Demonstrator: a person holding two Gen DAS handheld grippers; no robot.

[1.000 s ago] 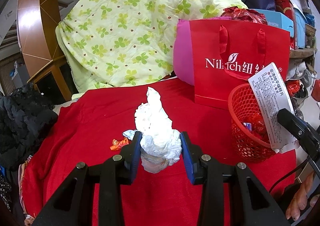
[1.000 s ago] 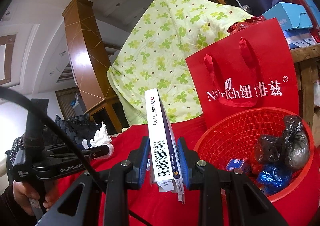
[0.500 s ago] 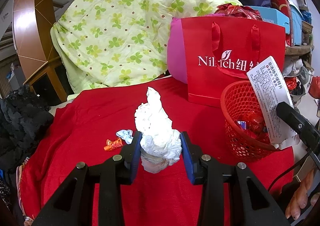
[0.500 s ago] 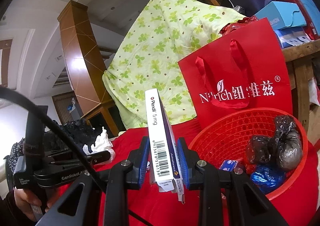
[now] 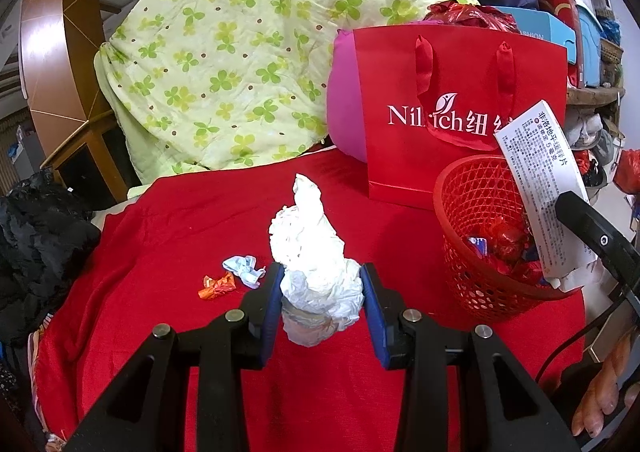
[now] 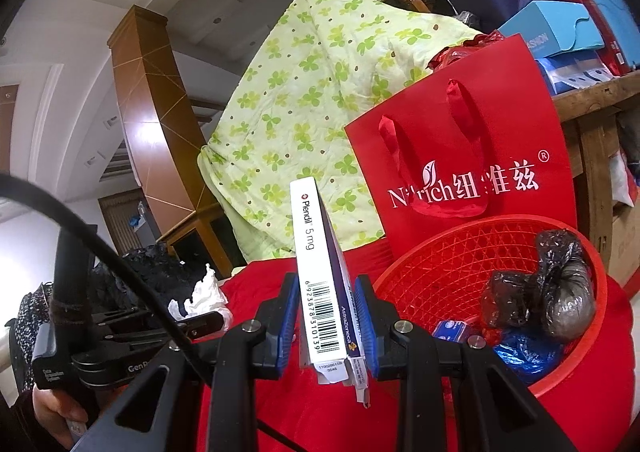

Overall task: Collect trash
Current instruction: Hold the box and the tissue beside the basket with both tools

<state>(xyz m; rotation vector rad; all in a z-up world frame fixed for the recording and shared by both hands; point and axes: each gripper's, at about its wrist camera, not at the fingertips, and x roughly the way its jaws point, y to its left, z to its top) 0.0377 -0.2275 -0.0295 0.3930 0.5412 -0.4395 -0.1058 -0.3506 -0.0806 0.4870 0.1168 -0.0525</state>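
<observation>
Both hands loaded, mid-carry toward the red basket [image 6: 452,264].

Left gripper [image 5: 322,298]: clenched on a wad of white tissue [image 5: 310,248], held up off the red cloth [image 5: 180,232].

Right gripper [image 6: 326,322]: clamped on a flattened pill box [image 6: 318,276], standing upright just left of the basket rim, not yet over the opening.

Basket sits on the cloth in front of a red paper bag [image 5: 460,112]; it already holds dark bagged scraps and wrappers. 2 small wrappers, 1 pale blue [image 5: 244,270] and 1 orange [image 5: 217,286], lie on the cloth near the left gripper.

Next, as I judge it: swing the box right over the basket and let go, then the tissue; wrappers after.

Against 1 second back: both grips unchanged. The left view has slid a little, so the wrappers now show clear of the finger [image 5: 272,312]. In the right view the basket sits slightly further right.
</observation>
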